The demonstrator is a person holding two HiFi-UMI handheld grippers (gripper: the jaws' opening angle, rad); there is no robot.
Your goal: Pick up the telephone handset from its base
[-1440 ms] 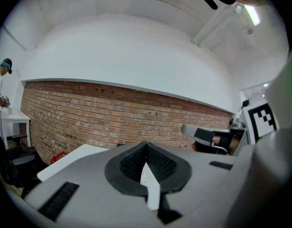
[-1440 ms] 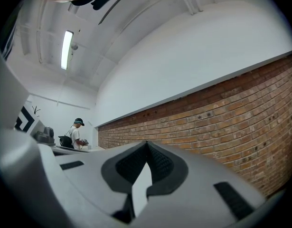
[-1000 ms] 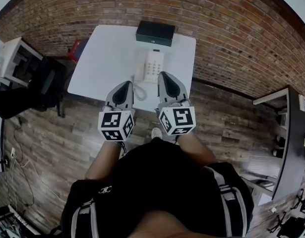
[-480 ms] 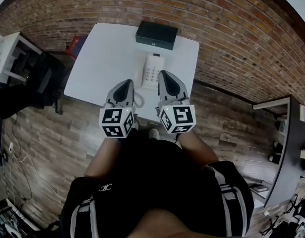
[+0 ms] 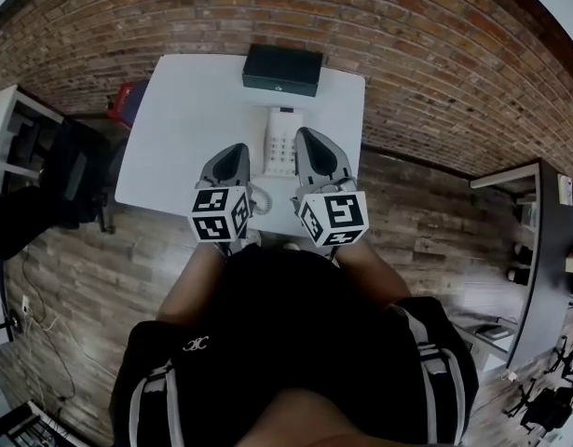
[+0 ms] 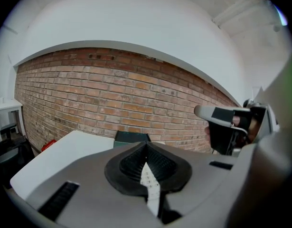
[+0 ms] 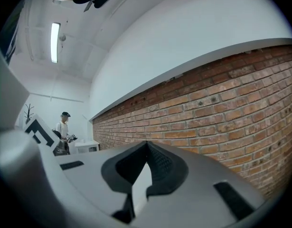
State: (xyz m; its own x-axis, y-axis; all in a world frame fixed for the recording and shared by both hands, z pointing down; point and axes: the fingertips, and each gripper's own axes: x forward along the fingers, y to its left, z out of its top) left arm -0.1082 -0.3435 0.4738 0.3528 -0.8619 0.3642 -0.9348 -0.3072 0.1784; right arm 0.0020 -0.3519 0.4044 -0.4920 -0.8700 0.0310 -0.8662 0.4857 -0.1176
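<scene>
The left gripper (image 5: pixel 233 153) and the right gripper (image 5: pixel 306 138) both have their jaws pressed together, with nothing held. Between their tips and just ahead lies the white telephone (image 5: pixel 282 143), its handset (image 5: pixel 270 145) resting on the base. Both sit on a white table (image 5: pixel 174 128). Beyond the telephone sits a dark box (image 5: pixel 282 69), by the brick wall (image 5: pixel 407 54).

My right tongs (image 7: pixel 146 147) point along a brick wall (image 7: pixel 217 113), jaws together on nothing. A person (image 7: pixel 64 126) stands far off at left.
</scene>
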